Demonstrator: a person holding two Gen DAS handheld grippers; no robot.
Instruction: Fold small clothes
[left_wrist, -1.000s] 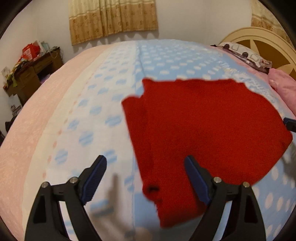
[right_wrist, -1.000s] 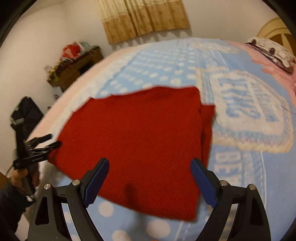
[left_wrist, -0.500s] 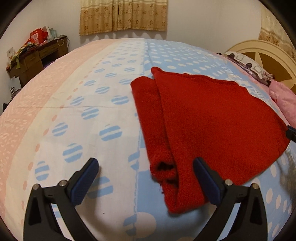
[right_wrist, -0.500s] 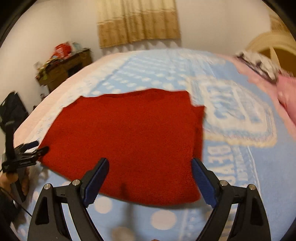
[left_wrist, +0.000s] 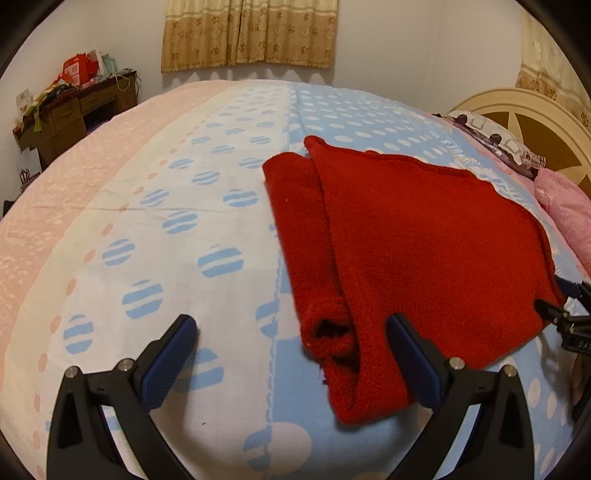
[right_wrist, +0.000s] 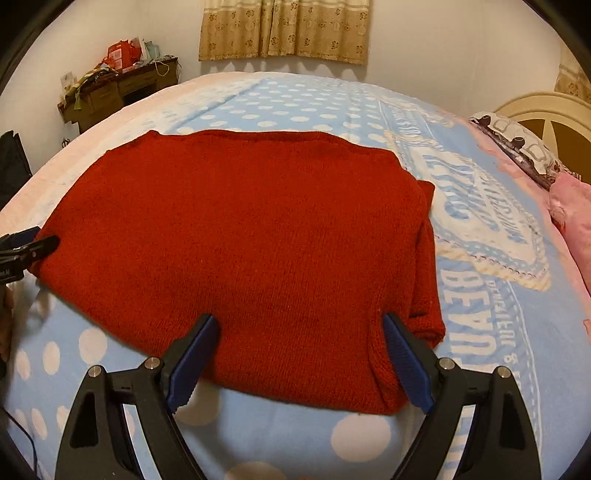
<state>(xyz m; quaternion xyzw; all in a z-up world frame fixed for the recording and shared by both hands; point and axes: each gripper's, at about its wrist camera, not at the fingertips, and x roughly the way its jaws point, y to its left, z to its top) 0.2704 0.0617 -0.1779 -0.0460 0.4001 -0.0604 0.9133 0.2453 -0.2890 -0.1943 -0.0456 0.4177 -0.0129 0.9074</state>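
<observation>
Red sweater (right_wrist: 240, 240) on blue, seemingly white-dotted blanket (right_wrist: 295, 110).

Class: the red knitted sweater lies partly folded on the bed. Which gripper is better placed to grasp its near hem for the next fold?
Probably the right gripper: its open jaws straddle the red knitted sweater hem. The left gripper, also open, sits off the sleeve side.

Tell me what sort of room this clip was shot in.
Most likely a home bedroom: the red sweater lies on a bed with a dotted blanket, a curved headboard at one end, and a cluttered wooden desk under curtains.
</observation>
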